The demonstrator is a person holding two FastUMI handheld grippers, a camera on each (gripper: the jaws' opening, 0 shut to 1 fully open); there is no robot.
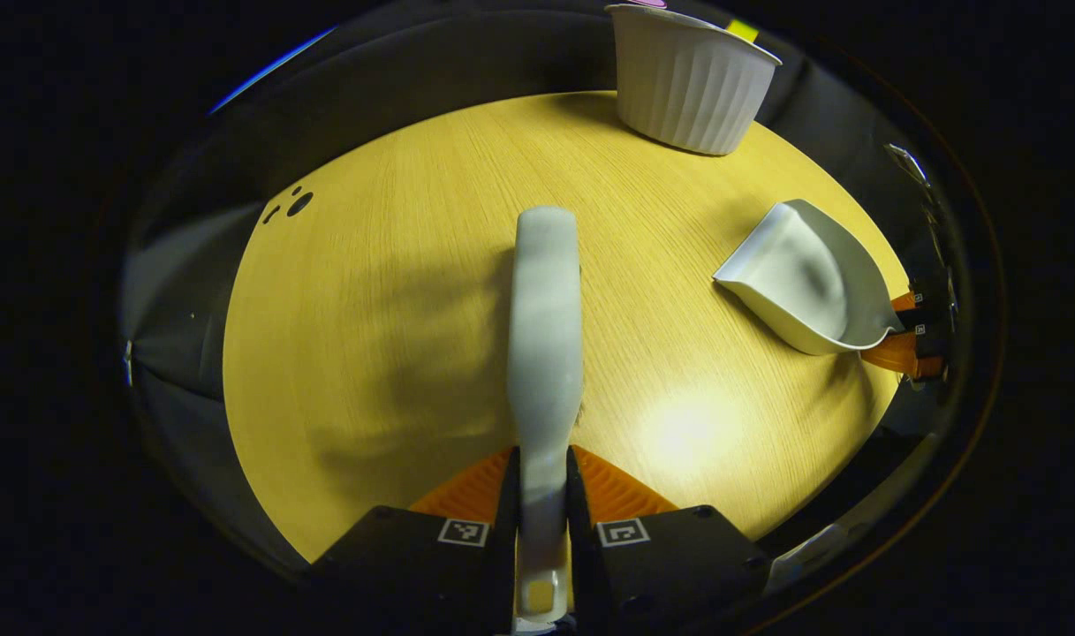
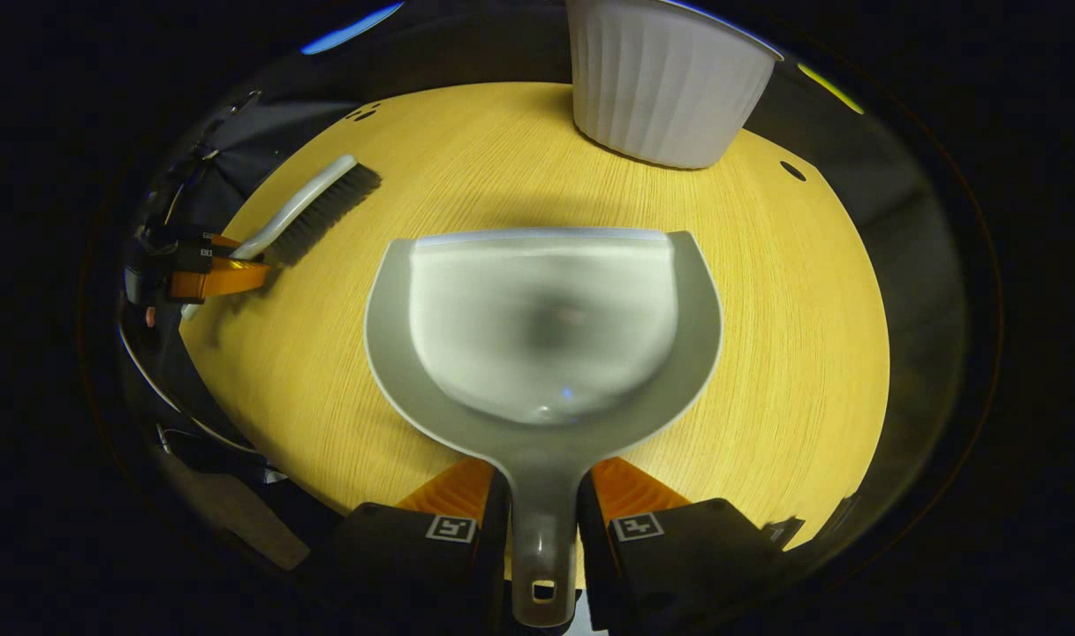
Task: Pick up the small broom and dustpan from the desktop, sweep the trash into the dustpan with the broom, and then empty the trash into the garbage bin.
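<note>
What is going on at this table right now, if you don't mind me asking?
A person is working two handheld grippers over a round light-wood table. The left gripper is shut on the handle of a small pale grey broom; the right gripper is shut on the handle of a pale grey plastic dustpan. A white ribbed garbage bin stands at the far edge. No trash is visible.

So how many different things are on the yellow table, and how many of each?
White ribbed plastic bin: 1
Grey plastic dustpan, held by the right tool: 1
White-handled small broom with dark bristles, held by the left tool: 1
Total: 3 things over the wooden table.
</note>
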